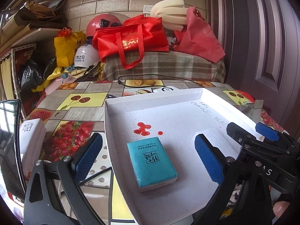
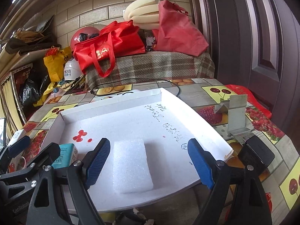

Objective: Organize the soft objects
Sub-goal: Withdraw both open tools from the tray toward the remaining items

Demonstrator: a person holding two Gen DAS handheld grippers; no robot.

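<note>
We are at a table (image 1: 82, 101) with a fruit-print cloth, red bags and clutter heaped against the tiled wall behind. A shallow white tray (image 1: 112, 123) fills the lower middle of both views. In the left wrist view a teal tissue pack (image 1: 151, 161) lies flat in the tray at lower centre, between the spread jaws of our left gripper (image 1: 148, 161), which stand wide and clear of it. In the right wrist view a white foam block (image 2: 132, 166) lies flat at lower centre, between the parted jaws of our right gripper (image 2: 149, 166), no pad touching it. We judge both items light and squashy: the pack's film may slip, the foam dents easily. We would take each across its short sides, squeezing gently.
</note>
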